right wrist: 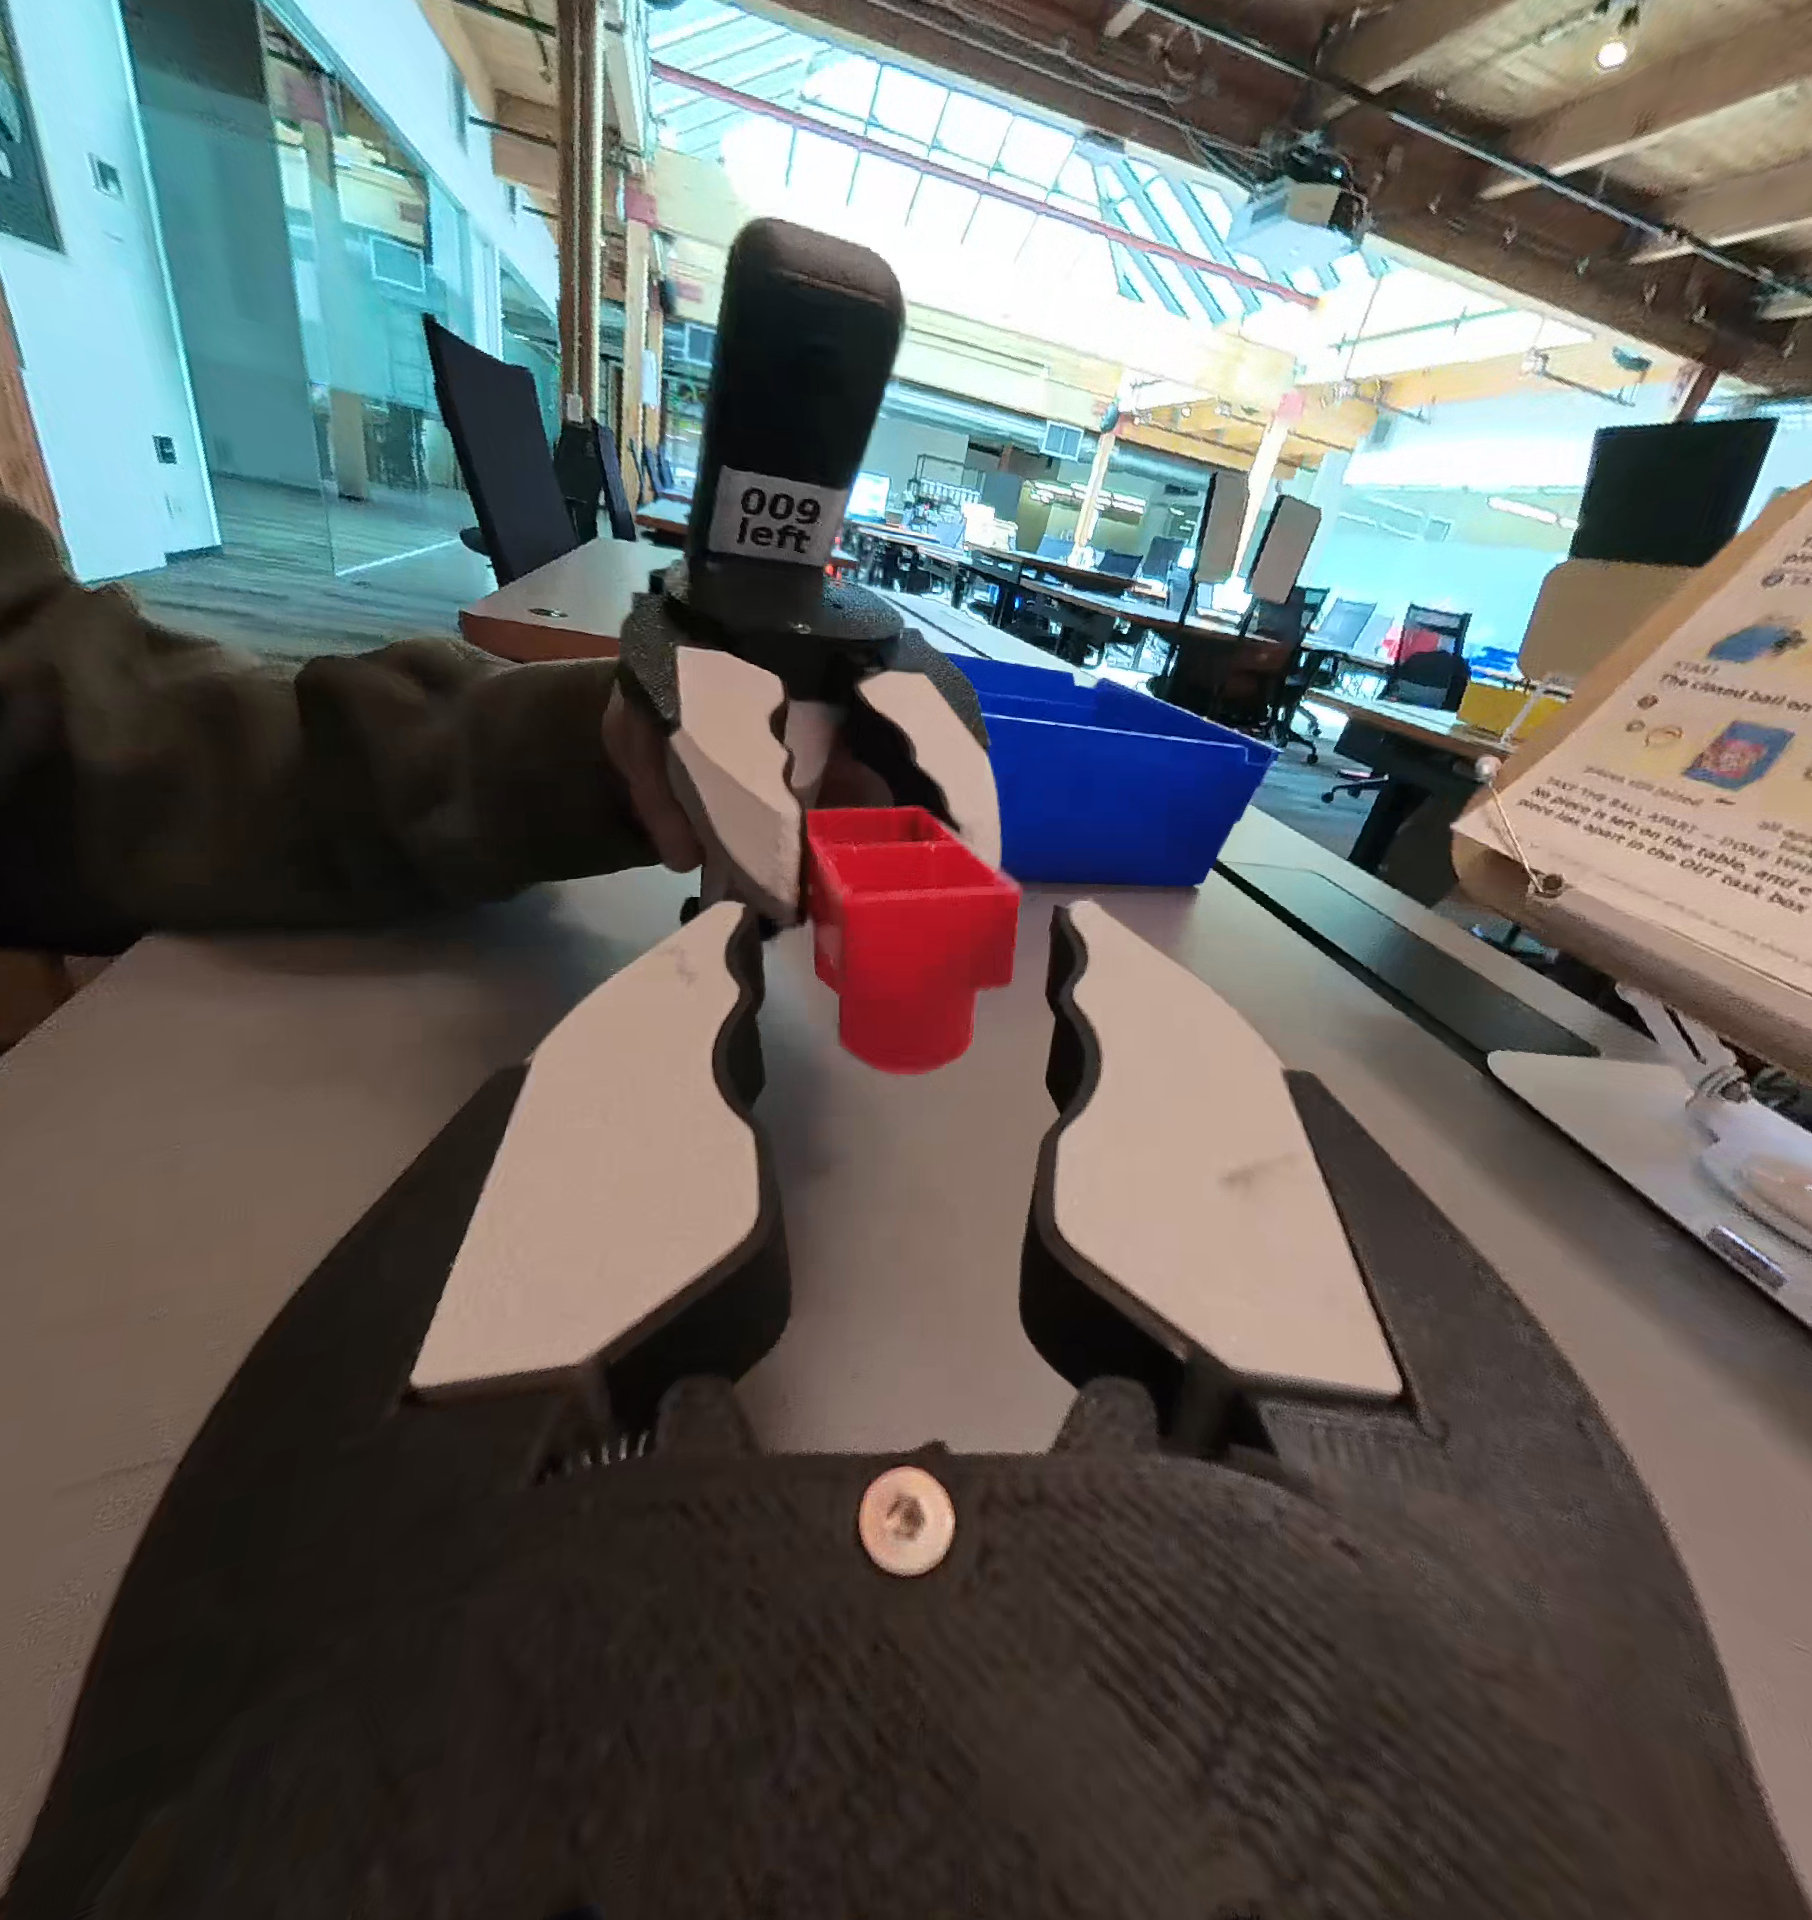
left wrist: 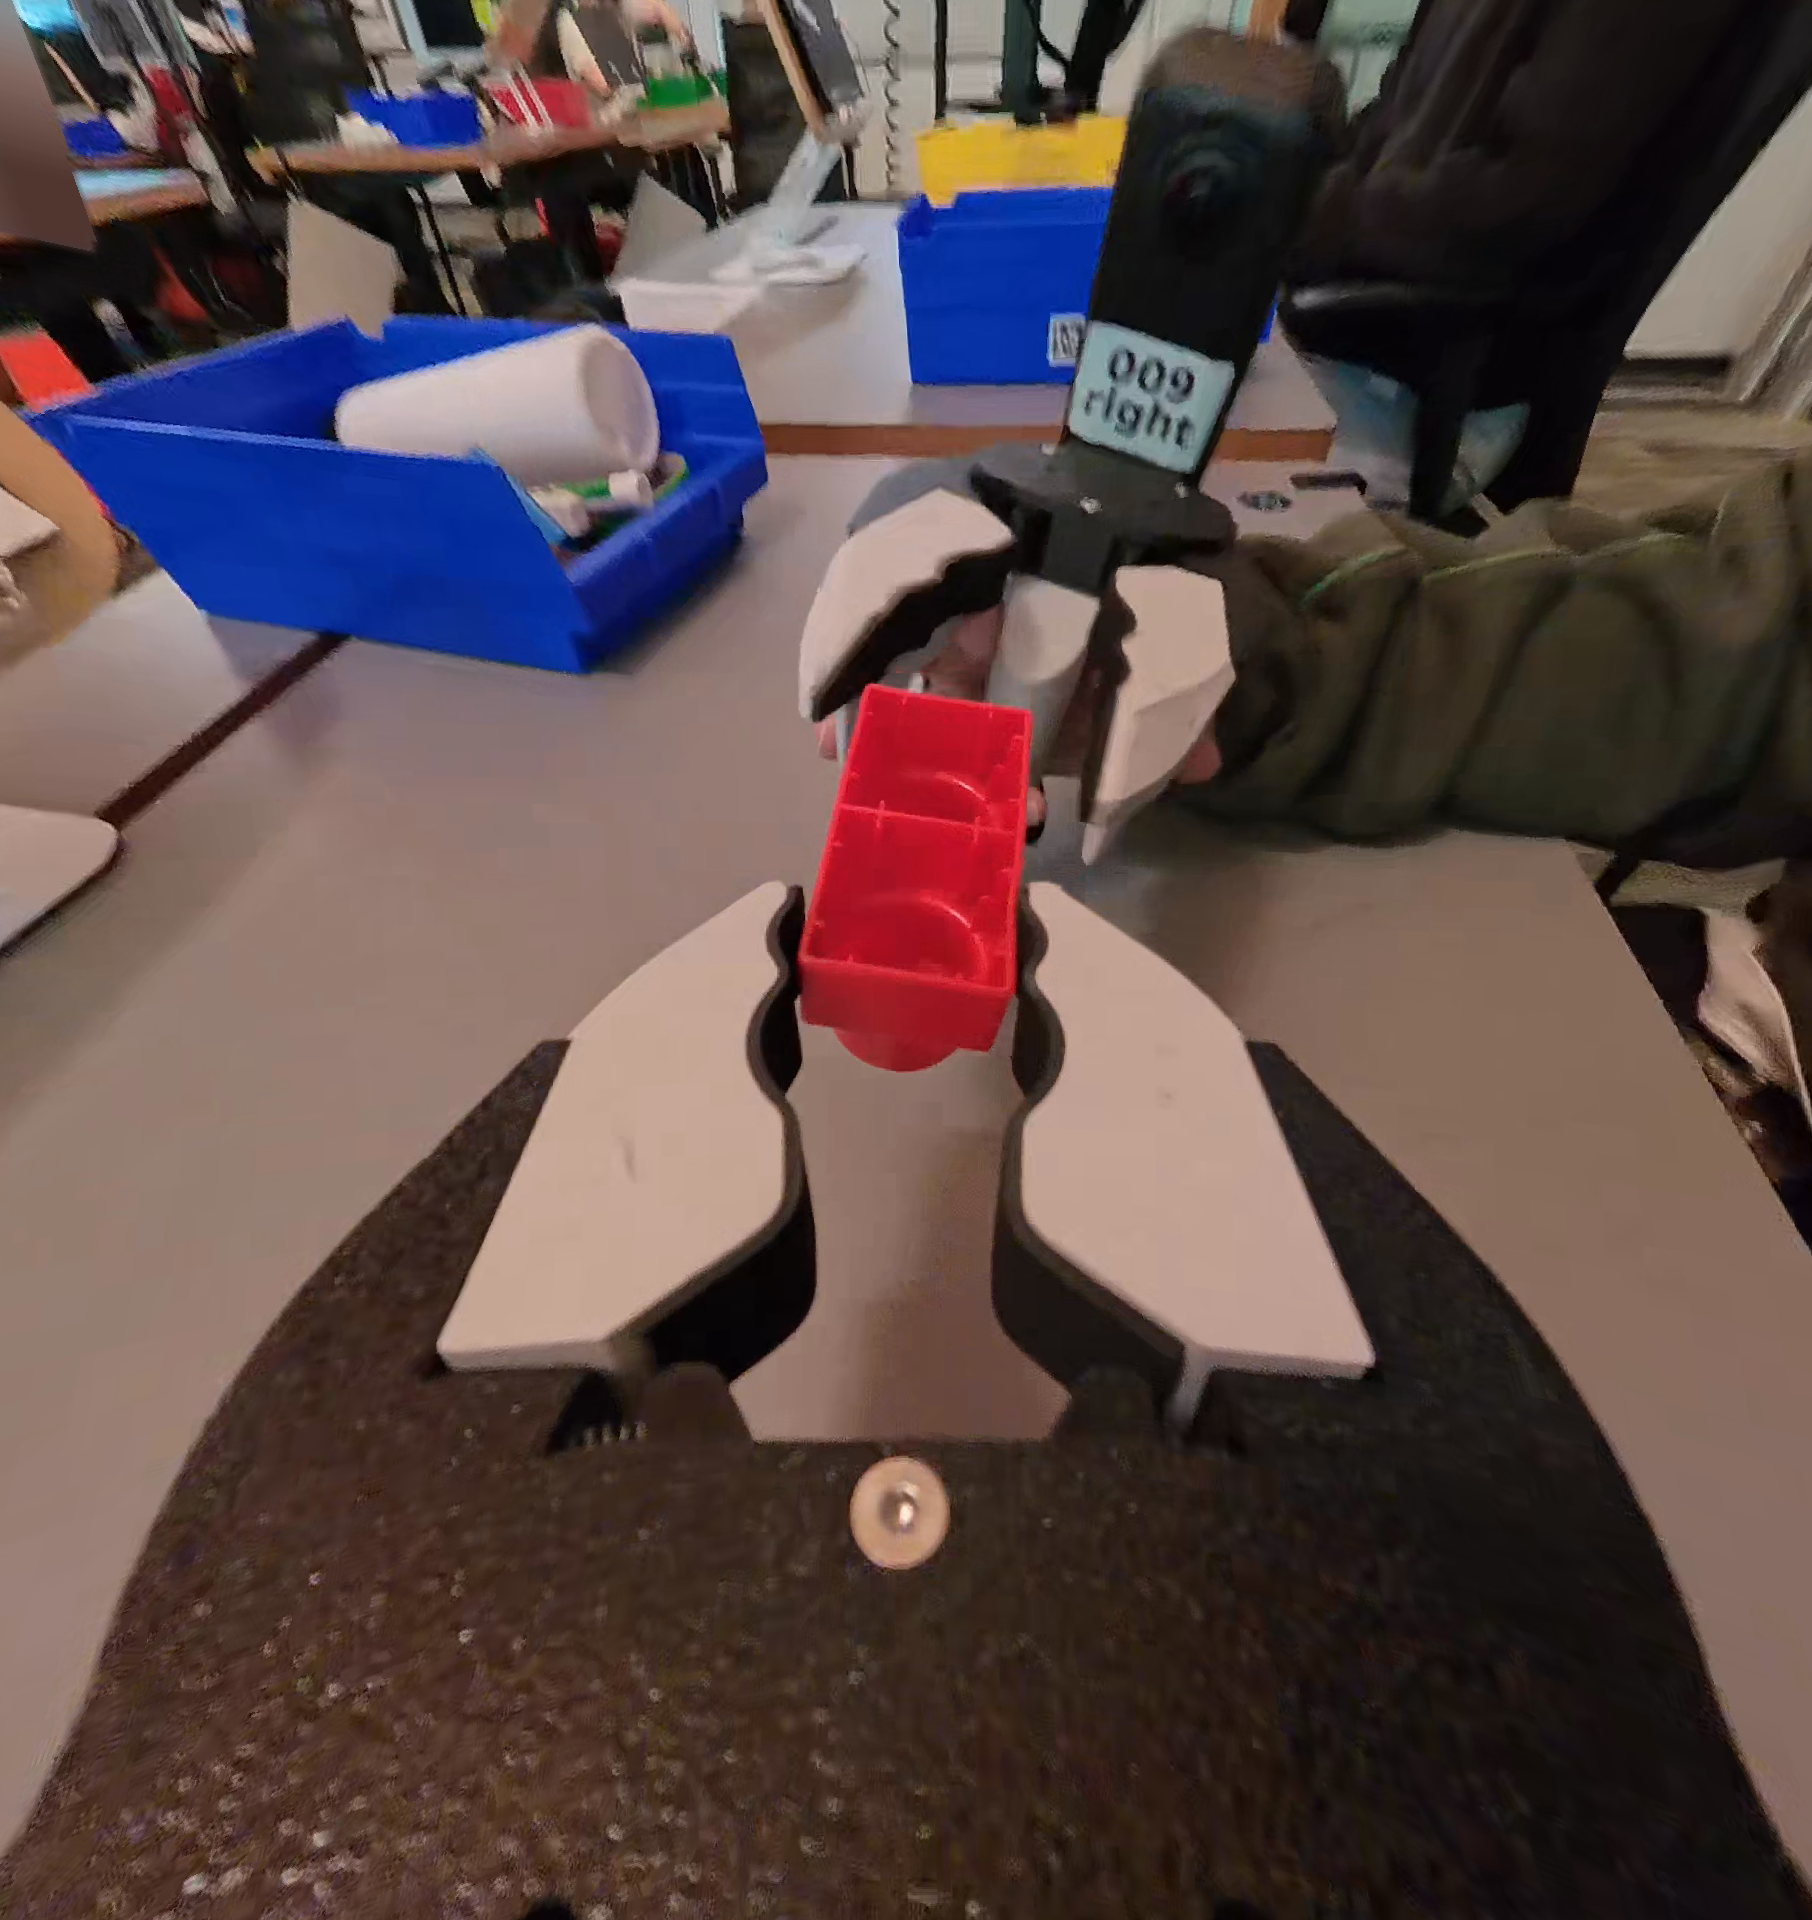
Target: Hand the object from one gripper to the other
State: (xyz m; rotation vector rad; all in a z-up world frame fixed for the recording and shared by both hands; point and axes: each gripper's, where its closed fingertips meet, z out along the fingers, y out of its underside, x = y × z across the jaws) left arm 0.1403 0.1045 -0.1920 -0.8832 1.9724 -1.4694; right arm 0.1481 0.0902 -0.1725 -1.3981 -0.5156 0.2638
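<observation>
Blue bin with a white roll inside stands on the grey tabletop at the left of the left wrist view. Mid-frame, the left tongs pinch the near end of the red block, held hollow side up above the tabletop. Beyond it, the right tongs stand spread wide, their tips on either side of the block's far end without gripping it.

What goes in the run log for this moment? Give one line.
stage: handover | left gripper: shut on red block | right gripper: open, around block's free end, not touching | block above table
</observation>
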